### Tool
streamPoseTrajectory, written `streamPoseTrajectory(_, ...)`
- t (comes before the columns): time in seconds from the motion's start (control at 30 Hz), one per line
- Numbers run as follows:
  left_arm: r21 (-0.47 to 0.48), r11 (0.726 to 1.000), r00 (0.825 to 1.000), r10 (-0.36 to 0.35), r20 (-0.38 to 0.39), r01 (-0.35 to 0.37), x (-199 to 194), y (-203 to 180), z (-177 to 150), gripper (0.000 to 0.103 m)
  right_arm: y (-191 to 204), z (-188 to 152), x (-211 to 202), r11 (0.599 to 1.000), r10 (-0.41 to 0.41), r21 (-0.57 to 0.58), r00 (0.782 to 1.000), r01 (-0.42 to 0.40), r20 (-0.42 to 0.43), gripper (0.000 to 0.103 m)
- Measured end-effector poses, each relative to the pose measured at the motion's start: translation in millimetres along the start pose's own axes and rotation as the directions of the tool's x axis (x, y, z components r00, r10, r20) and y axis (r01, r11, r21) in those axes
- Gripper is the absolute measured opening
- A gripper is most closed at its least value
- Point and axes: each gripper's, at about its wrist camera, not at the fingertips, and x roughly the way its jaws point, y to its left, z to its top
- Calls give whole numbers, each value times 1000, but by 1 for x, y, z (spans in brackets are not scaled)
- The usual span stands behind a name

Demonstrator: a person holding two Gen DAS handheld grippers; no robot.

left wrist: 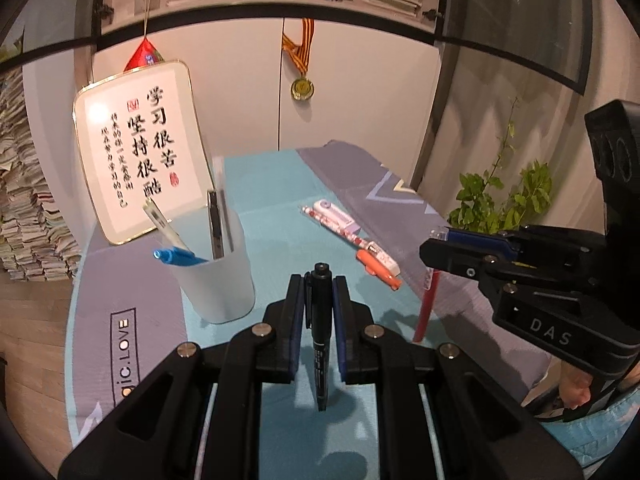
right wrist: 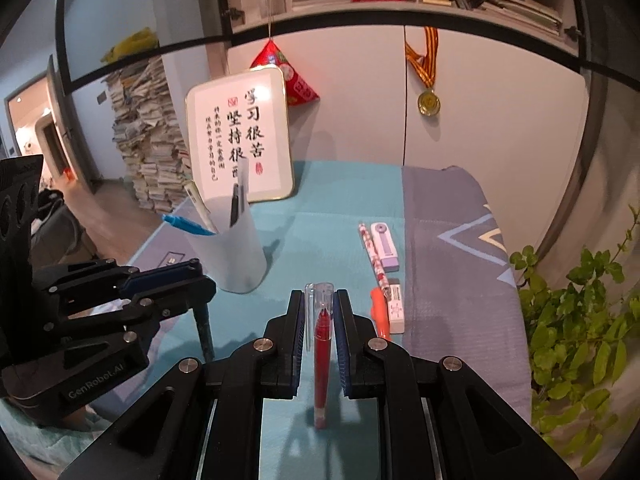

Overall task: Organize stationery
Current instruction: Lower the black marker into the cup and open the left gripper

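While our left gripper [left wrist: 319, 292] clamped a black marker [left wrist: 321, 344], the right gripper [right wrist: 319, 304] clamped a red pen [right wrist: 321, 364] (clear cap); both hung above the mat [left wrist: 276, 200], cup [left wrist: 218, 268] ahead-left.

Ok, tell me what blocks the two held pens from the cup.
Nothing visible. The black pen in the left tool and the red pen in the right tool have open table before the cup.
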Motion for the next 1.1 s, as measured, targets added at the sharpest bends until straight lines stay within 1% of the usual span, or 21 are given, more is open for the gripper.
streamPoseTrajectory(0.13, 7, 1000, 1000, 7, 30, -7, -11, 0, 4, 12, 2, 0, -10, 1000, -3, -4, 1000, 3, 25, 15)
streamPoseTrajectory(0.3, -14, 1000, 998, 23, 65, -22, -20, 7, 13, 12, 5, -1, -16, 1000, -3, -5, 999, 3, 38, 15)
streamPoseTrajectory(0.47, -26, 998, 990, 68, 124, -65, -33, 15, 28, 12, 6, 0, -19, 1000, -5, -2, 999, 5, 49, 15)
streamPoseTrajectory(0.57, -36, 996, 981, 90, 170, -86, -44, 23, 36, 12, 6, 4, -22, 1000, -7, 0, 998, 7, 62, 15)
streamPoseTrajectory(0.7, -63, 994, 964, 101, 246, -88, -58, 37, 51, 12, 9, 9, -22, 1000, -6, -7, 998, 6, 69, 15)
streamPoseTrajectory(0.83, -88, 991, 944, 124, 305, -102, -63, 46, 66, 12, 14, 9, -19, 1000, -1, -16, 998, 1, 58, 15)
streamPoseTrajectory(0.9, -104, 989, 934, 138, 329, -109, -60, 52, 71, 12, 14, 10, -19, 1000, -3, -17, 998, 4, 59, 15)
streamPoseTrajectory(1.0, -122, 982, 920, 177, 350, -143, -51, 57, 71, 12, 14, 12, -20, 1000, -15, -13, 998, 15, 61, 15)
streamPoseTrajectory(1.1, -149, 974, 912, 213, 351, -170, -34, 68, 69, 12, 14, 14, -21, 1000, -22, -9, 998, 23, 66, 15)
